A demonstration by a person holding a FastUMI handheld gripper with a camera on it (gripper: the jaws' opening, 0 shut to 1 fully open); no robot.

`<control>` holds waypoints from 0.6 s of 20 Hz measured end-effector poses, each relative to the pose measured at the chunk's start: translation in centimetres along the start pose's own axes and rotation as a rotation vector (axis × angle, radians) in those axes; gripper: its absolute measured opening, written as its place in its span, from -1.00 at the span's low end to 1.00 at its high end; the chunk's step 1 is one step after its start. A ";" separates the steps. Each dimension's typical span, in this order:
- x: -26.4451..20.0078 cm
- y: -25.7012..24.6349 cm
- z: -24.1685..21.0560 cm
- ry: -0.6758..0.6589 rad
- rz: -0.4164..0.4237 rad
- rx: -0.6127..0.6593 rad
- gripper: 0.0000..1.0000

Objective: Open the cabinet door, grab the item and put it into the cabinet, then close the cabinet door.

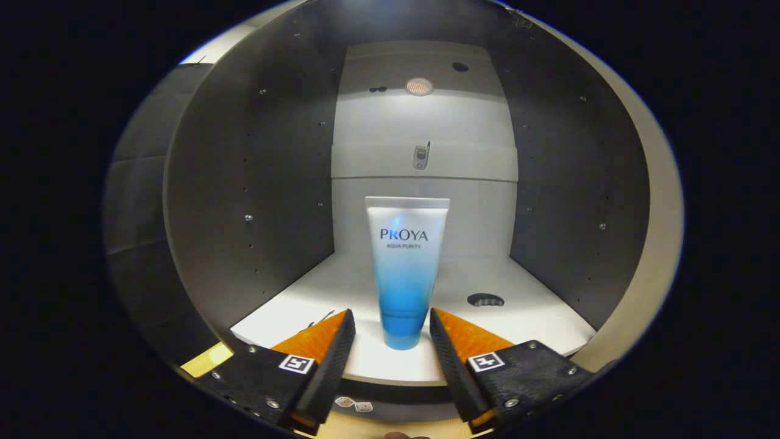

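A white-to-blue cosmetic tube (405, 268) stands upright on its cap on the white floor (524, 311) of the open cabinet, near the front edge. My gripper (392, 322) is open, its two fingers spread wider than the tube. The tube's blue lower end sits between and just beyond the fingertips, and neither finger touches it. The cabinet's dark side walls (268, 195) rise on both sides, and its pale back wall (426, 213) stands behind the tube.
A round light (419, 86) glows high on the back wall. A dark oval cutout (485, 299) lies in the cabinet floor to the right of the tube. The cabinet's pale front frame (646, 280) curves down the right side.
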State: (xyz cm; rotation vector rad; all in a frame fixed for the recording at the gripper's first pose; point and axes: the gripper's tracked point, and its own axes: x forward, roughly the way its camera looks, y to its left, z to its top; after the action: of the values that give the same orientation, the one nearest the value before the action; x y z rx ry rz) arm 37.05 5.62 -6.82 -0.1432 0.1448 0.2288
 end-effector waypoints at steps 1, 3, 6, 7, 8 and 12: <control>-0.6 0.0 0.2 -0.008 -0.005 -0.003 0.69; -2.0 0.3 0.9 -0.026 -0.002 -0.002 0.79; -4.8 0.3 1.7 -0.036 -0.017 0.017 0.84; -5.9 0.5 2.0 -0.039 -0.020 0.028 0.84; -7.0 0.6 2.2 -0.040 -0.027 0.033 0.84; -12.6 1.4 3.4 -0.062 -0.055 0.041 0.84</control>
State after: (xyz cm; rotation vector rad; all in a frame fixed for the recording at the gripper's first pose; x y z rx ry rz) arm 24.96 4.81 -1.62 -0.0989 0.0836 0.1749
